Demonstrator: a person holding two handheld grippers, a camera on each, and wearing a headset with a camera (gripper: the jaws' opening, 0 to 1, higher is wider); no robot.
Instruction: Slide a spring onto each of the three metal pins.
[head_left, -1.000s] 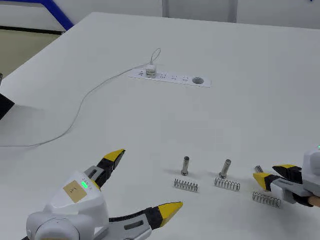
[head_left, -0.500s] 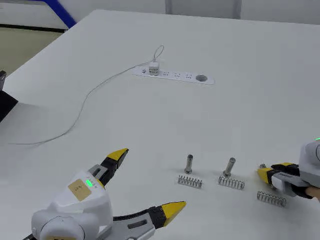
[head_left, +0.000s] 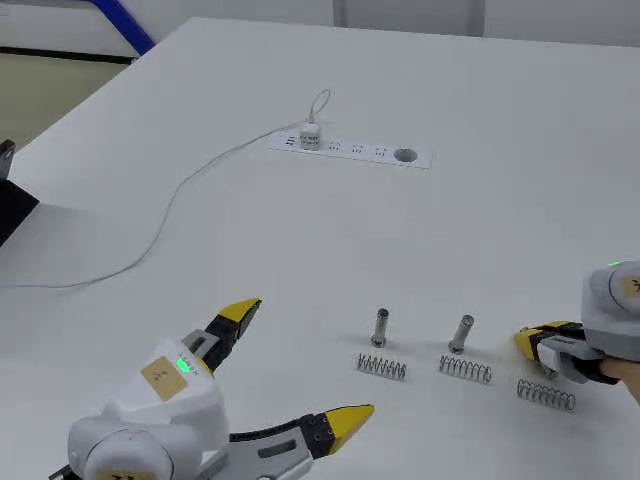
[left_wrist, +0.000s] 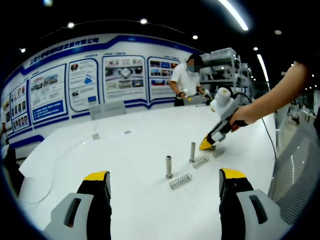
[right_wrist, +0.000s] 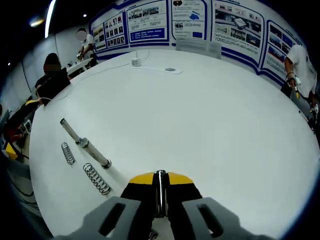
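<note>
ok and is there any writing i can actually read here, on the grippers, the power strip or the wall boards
Nothing reads clearly enough to quote.
On the left gripper, the tan sticker: a dark mark, too small to read.
On the right gripper, the other tan sticker: too small to read.
On the power strip: markings too small to read.
On the wall boards: blue headings and text panels, blurred.

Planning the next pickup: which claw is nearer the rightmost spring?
Right. The right claw sits close beside the rightmost spring, shut on a pin; the left claw hangs open far off to the left, past the other two springs.
</note>
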